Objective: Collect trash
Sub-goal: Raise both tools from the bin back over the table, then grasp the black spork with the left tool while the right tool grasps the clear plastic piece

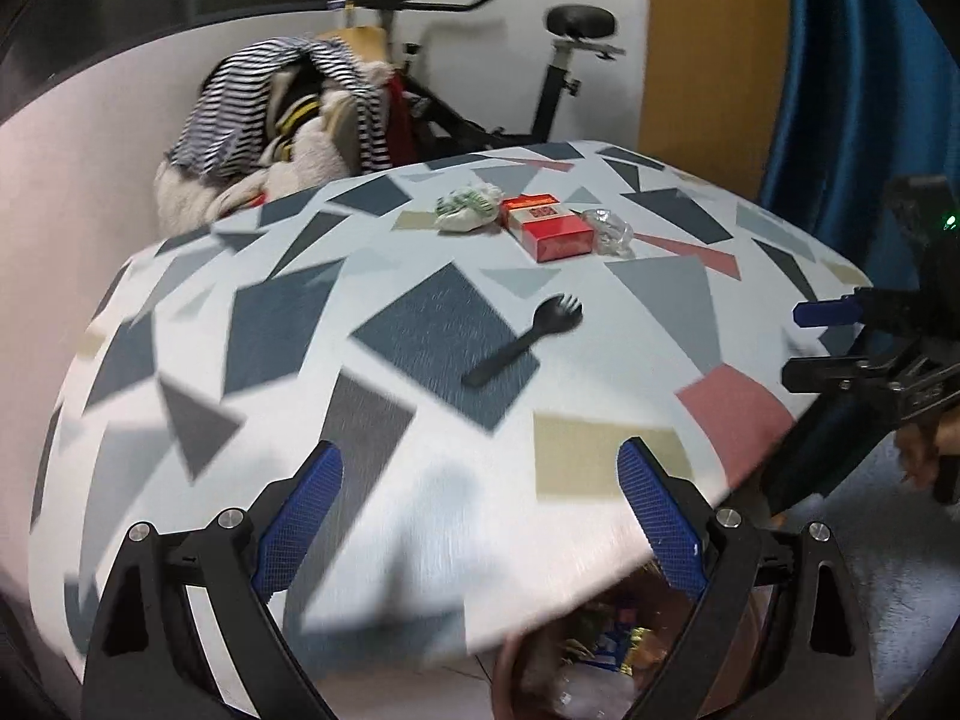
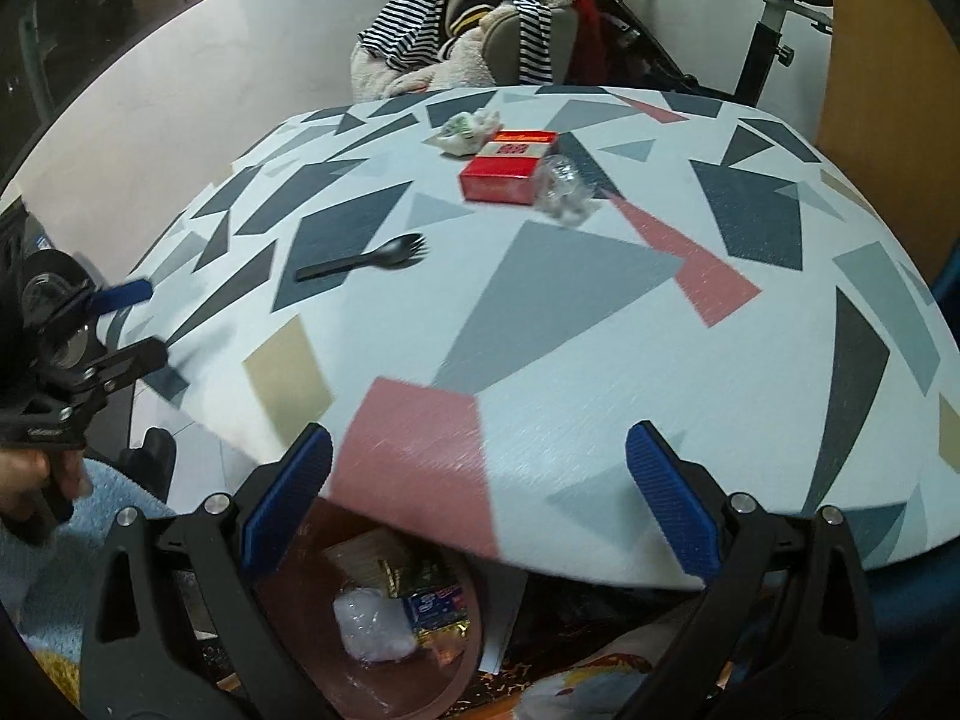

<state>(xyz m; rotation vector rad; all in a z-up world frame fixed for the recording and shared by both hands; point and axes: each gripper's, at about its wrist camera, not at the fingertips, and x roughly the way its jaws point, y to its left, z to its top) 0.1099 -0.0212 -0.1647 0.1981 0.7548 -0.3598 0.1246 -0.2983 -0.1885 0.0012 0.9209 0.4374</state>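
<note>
On the patterned table (image 1: 360,276) (image 2: 600,324) lie a black plastic spork (image 1: 523,341) (image 2: 366,263), a red cigarette box (image 1: 547,227) (image 2: 510,168), a crumpled white and green wrapper (image 1: 468,209) (image 2: 467,127) and a clear crumpled plastic piece (image 1: 611,233) (image 2: 564,187). A brown bin (image 2: 372,630) (image 1: 558,666) with wrappers in it stands below the table's near edge. My left gripper (image 1: 480,510) is open and empty over the near edge. My right gripper (image 2: 480,492) is open and empty above the bin and the edge.
A chair heaped with striped clothes (image 1: 288,120) (image 2: 468,18) stands behind the table. An exercise bike (image 1: 540,90) is at the back. A blue curtain (image 1: 858,90) hangs at right. A light blue cloth (image 2: 60,552) lies low on the left.
</note>
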